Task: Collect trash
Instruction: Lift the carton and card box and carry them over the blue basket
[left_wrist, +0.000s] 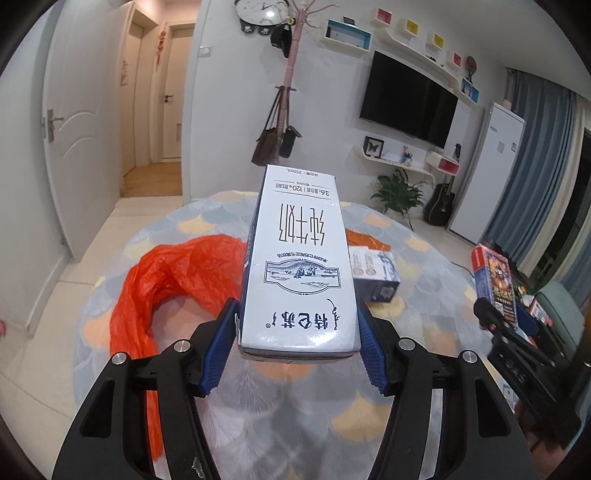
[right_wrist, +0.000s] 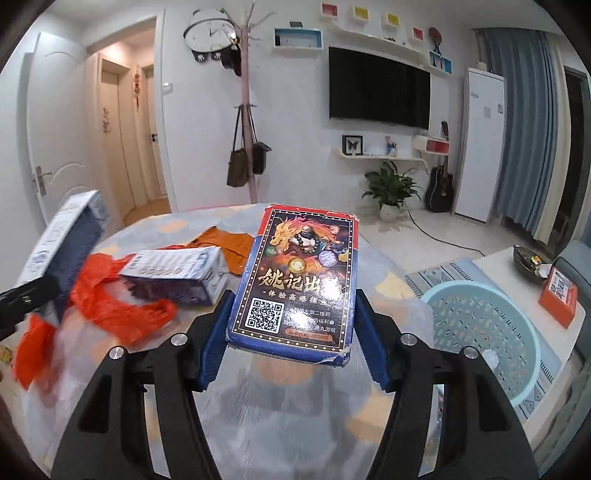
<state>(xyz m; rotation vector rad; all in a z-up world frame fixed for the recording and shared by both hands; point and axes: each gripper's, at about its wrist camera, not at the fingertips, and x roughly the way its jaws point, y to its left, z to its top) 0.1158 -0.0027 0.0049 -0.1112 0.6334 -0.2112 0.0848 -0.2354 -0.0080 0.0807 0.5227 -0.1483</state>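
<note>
Two boxes are gripped: a 250mL milk carton (left_wrist: 299, 266) by the left gripper (left_wrist: 298, 341), a QR-coded card box (right_wrist: 295, 280) by the right gripper (right_wrist: 291, 341).

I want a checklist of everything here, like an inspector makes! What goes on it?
Surface: round table with a patterned cover.
Job's things: milk carton and card box held up; second carton lying on the table; orange bag; blue basket beside the table.
Clutter: orange cloth.
Grippers: left gripper shut on the milk carton; right gripper shut on the card box.
Cables: one across the floor.
Surroundings: television, plant, guitar, coat stand.
</note>
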